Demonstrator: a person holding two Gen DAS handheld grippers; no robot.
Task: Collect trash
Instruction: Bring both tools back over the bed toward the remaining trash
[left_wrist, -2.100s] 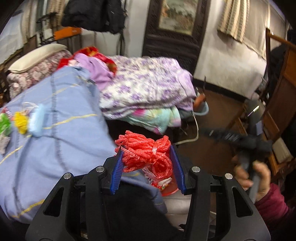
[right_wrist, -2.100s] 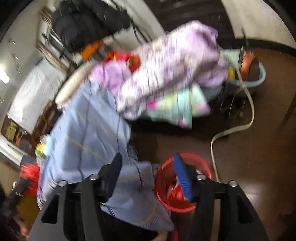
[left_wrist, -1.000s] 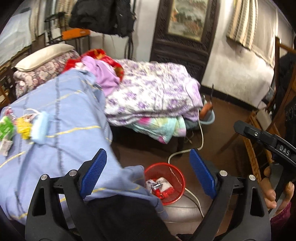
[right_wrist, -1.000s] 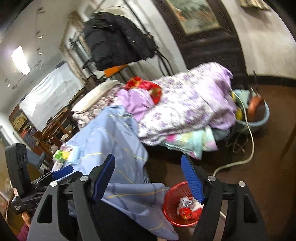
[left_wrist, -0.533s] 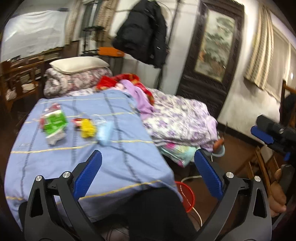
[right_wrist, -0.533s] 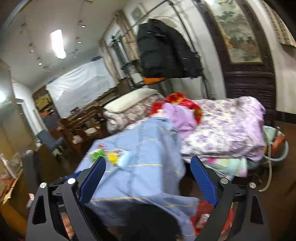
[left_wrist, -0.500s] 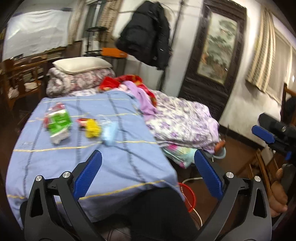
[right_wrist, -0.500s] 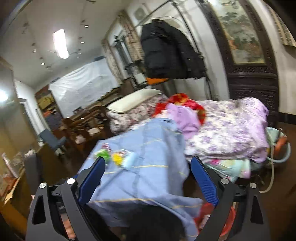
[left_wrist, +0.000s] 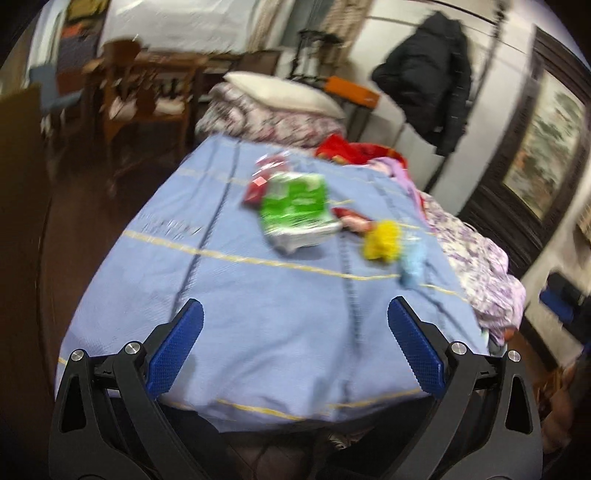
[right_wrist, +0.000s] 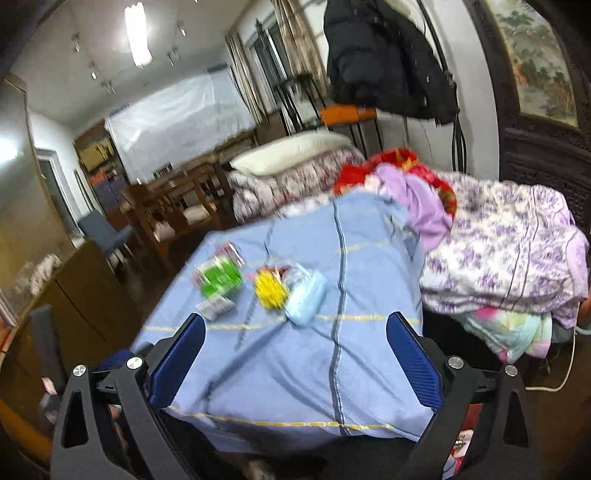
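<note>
Trash lies on the blue cloth (left_wrist: 258, 314) that covers the table: a green wrapper (left_wrist: 295, 206), a red wrapper (left_wrist: 258, 184), a yellow crumpled piece (left_wrist: 382, 240) and a light-blue face mask (left_wrist: 412, 264). My left gripper (left_wrist: 295, 332) is open over the cloth's near edge, short of the trash, with nothing between its pads. My right gripper (right_wrist: 295, 350) hovers near the same edge; its jaws are opening and hold nothing. Ahead of it lie the green wrapper (right_wrist: 219, 277), the yellow piece (right_wrist: 271, 290) and the mask (right_wrist: 306, 295). The red bin (right_wrist: 476, 410) peeks out at lower right.
A heap of purple floral bedding (right_wrist: 498, 251) lies right of the table, with a pillow (right_wrist: 291, 151) on quilts behind it. A black jacket (right_wrist: 384, 55) hangs above. Wooden chairs (left_wrist: 147, 92) and a brown cabinet (right_wrist: 74, 295) stand to the left.
The left gripper let go of the red netting over the red bin. Both grippers then swung left from the bin to the table, their jaws spreading wider. The pictures are blurred by motion.
</note>
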